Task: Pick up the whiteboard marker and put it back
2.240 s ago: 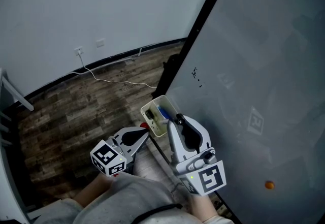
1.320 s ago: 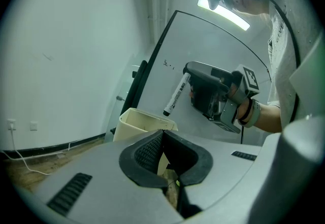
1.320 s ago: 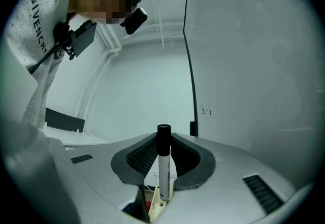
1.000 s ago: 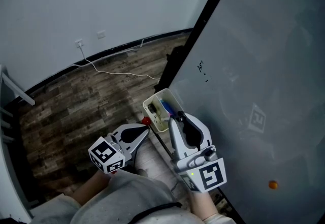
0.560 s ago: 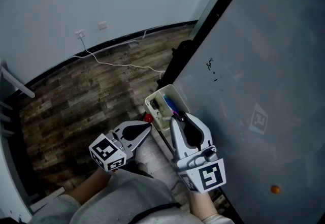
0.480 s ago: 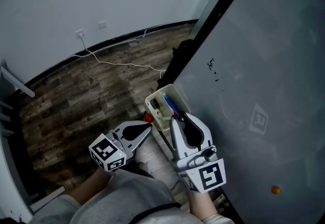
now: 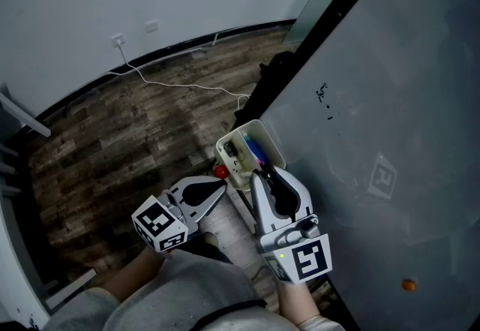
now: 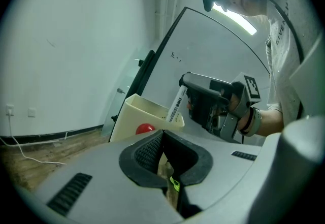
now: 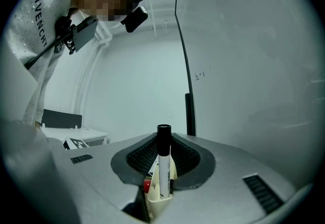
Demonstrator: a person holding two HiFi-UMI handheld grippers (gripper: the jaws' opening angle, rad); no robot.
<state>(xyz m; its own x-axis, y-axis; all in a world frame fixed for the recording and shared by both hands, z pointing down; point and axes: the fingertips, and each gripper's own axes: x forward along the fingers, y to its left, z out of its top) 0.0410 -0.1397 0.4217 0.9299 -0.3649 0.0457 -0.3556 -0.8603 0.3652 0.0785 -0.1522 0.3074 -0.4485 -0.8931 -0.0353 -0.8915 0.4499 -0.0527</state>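
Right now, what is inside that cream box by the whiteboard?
A blue pen and a dark item lie in the box; the white marker in the right gripper dips in too. The bottom is hidden by the gripper.

Left gripper (image 7: 218, 187) agape, right gripper (image 7: 260, 173) clamped

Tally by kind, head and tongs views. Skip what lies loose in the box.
tongs: 2, left tongs and right tongs
marker, held: 1
box: 1
red ball: 1
orange dot: 1
Total: 6
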